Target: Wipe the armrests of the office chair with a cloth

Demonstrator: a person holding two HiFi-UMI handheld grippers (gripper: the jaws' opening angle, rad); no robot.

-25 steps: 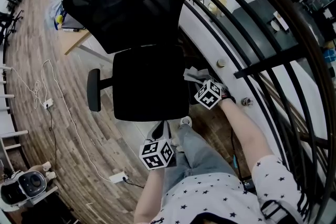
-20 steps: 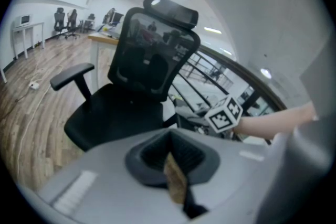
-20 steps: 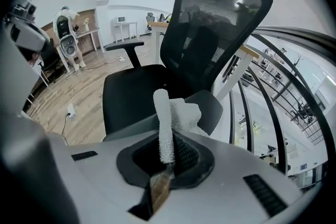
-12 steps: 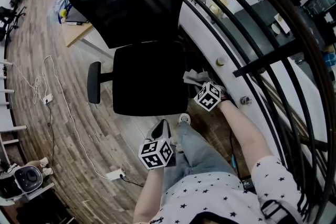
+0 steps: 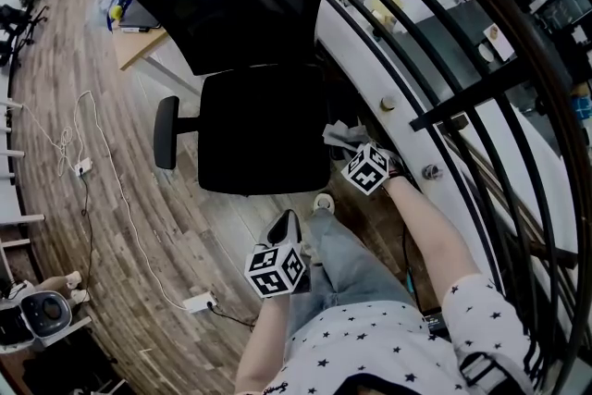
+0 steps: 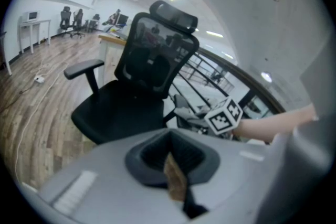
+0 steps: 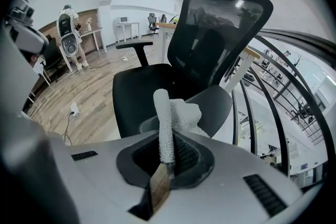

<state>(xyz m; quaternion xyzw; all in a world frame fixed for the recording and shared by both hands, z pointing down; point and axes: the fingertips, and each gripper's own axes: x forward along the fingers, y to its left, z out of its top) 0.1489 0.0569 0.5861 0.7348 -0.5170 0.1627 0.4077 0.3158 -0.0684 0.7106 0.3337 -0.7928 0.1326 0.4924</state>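
A black office chair (image 5: 264,129) stands in front of me on the wood floor. Its left armrest (image 5: 166,132) sticks out bare. My right gripper (image 5: 351,149) is shut on a white cloth (image 5: 343,135) at the chair's right side, over the right armrest (image 7: 212,104), which the head view hides. In the right gripper view the cloth (image 7: 176,115) stands up rolled out of the right gripper (image 7: 166,162), with the far armrest (image 7: 137,45) behind. My left gripper (image 5: 284,227) hangs below the seat's front edge, shut and holding nothing. The left gripper (image 6: 176,181) faces the chair (image 6: 126,113).
A curved railing (image 5: 435,60) with black bars runs close along the chair's right side. White cables and a power strip (image 5: 197,302) lie on the floor at left. A wooden desk (image 5: 139,46) stands behind the chair. My jeans leg (image 5: 347,259) is between the grippers.
The view has drifted slightly, so the chair sits a little higher in the picture. Both grippers keep much the same places, with the cloth still in the right one.
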